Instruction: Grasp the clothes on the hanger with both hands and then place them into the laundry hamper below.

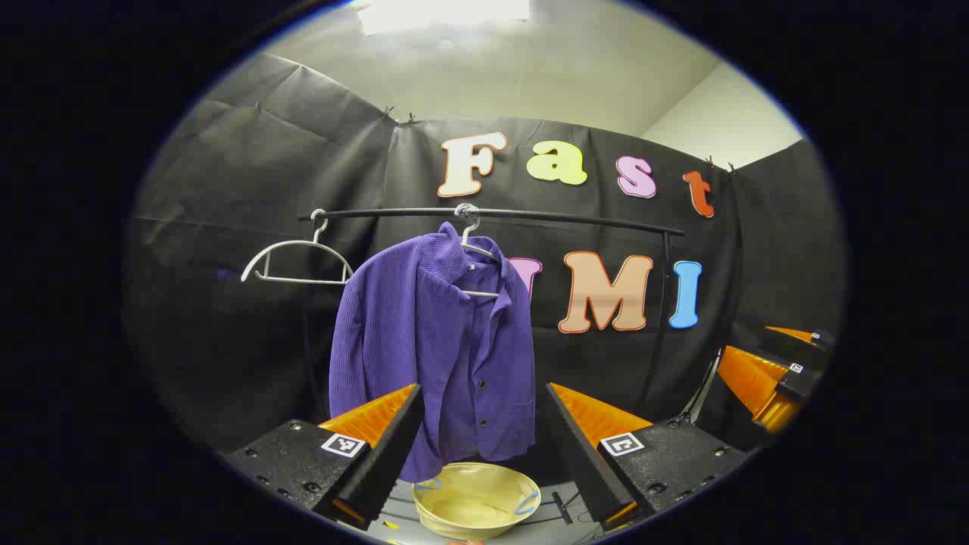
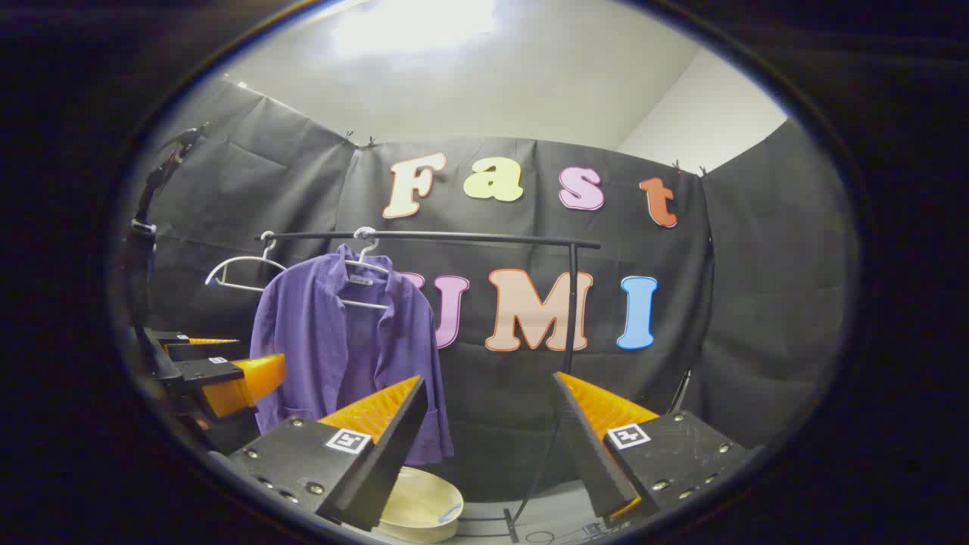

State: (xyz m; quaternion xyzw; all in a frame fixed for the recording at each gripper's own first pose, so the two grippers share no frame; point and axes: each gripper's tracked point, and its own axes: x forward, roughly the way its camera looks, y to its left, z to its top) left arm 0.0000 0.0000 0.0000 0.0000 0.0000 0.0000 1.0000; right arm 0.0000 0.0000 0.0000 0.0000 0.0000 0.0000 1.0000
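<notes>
- Both tongs, left [image 1: 481, 435] and right [image 2: 488, 431], gape wide, holding nothing.
- The purple shirt [image 1: 439, 341] hangs on its hanger [image 1: 473, 246] above the hamper [image 1: 475, 499].
- A one-sided pull could snag the collar or swing the hanger off the rail [image 1: 530, 216].

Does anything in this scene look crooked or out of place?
Yes. The purple shirt hangs crooked: it has slid to one side of its hanger, so part of the hanger's wire is bare. A second hanger on the rail is empty. The hamper below stands upright.
</notes>
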